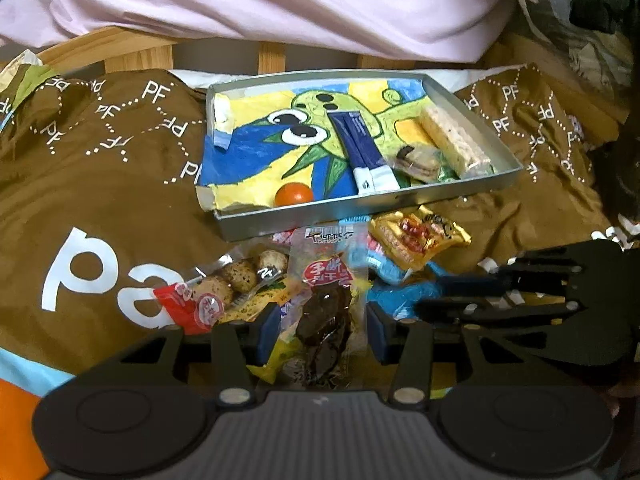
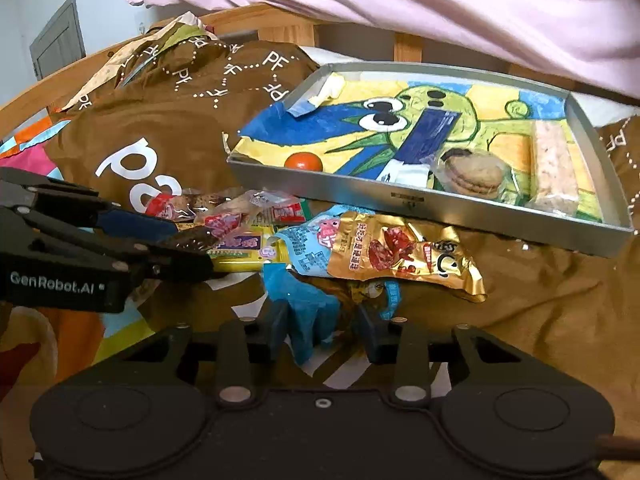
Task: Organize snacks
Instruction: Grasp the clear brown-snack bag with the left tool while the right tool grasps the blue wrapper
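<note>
Left gripper (image 1: 322,326): jaws partly open, straddling a clear packet of dark dried meat (image 1: 325,316); pad contact cannot be confirmed. Right gripper (image 2: 323,326): jaws partly open around a crumpled blue wrapper (image 2: 308,312). Remaining snack packets lie directly ahead of both grippers; the metal tray (image 2: 432,204) sits just beyond them.

My right gripper (image 2: 323,330) straddles a crumpled blue plastic packet (image 2: 308,304); just beyond lies a gold foil snack pouch (image 2: 404,254) before the grey metal tray (image 2: 440,204).
</note>
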A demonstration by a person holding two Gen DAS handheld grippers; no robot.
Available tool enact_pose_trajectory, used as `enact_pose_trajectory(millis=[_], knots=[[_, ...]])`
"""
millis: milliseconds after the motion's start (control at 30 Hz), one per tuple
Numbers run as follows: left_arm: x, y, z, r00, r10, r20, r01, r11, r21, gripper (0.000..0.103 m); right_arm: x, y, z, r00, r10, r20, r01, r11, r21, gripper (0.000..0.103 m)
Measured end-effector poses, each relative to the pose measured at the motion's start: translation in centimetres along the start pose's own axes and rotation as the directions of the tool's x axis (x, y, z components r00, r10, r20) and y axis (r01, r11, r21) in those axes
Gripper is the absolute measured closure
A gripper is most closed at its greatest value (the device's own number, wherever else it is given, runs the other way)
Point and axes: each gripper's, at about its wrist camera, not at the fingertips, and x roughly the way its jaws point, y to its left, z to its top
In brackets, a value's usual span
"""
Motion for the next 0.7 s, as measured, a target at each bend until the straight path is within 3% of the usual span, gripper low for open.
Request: enact_pose_trajectory(millis=[167,233,300,367,533,700], knots=[[0.2,0.1,0.1,1.0,0.002,-0.002,-0.002,1.0,-0.009,0.053,-0.1,0.5,-0.3,1.0,-0.022,0.002,0.022,0.999,-0.04,0.083],[0.2,0.1,0.1,1.0,0.005,-0.003,-0.005,1.0,-0.016,0.053,0.0,0.3,-0.3,1.0,-0.023,0.003,0.024,1.0,-0.021,0.074],[0.2,0.2,0.1,1.0,0.008,-0.001,-0.008,1.0,-0.022,0.053,0.2,-0.4,-0.3,1.0,-0.026,-0.001,0.026,0.999,0.021,0.04],[0.2,0.3,0.0,1.0,0.01,0.001,-0.01,1.0,-0.028,0.053,0.4,-1.2,-0.3,1.0,-0.017,0.008,0.016,0.998,0.059,0.018],[0.3,0.7,0.0,1.0,0.011,0.007,-0.011,0.999,-0.049,0.053,2.2,-3.4,0.0,1.0,0.01,-0.01,-0.008,0.989,0.148,0.013],[0.4,1.0,0.1,1.0,0.003,0.018,-0.002,0.998,-0.065,0.053,3.0,-3.4,0.1,0.993,0.119,-0.018,-0.113,0.973,0.203,0.005]])
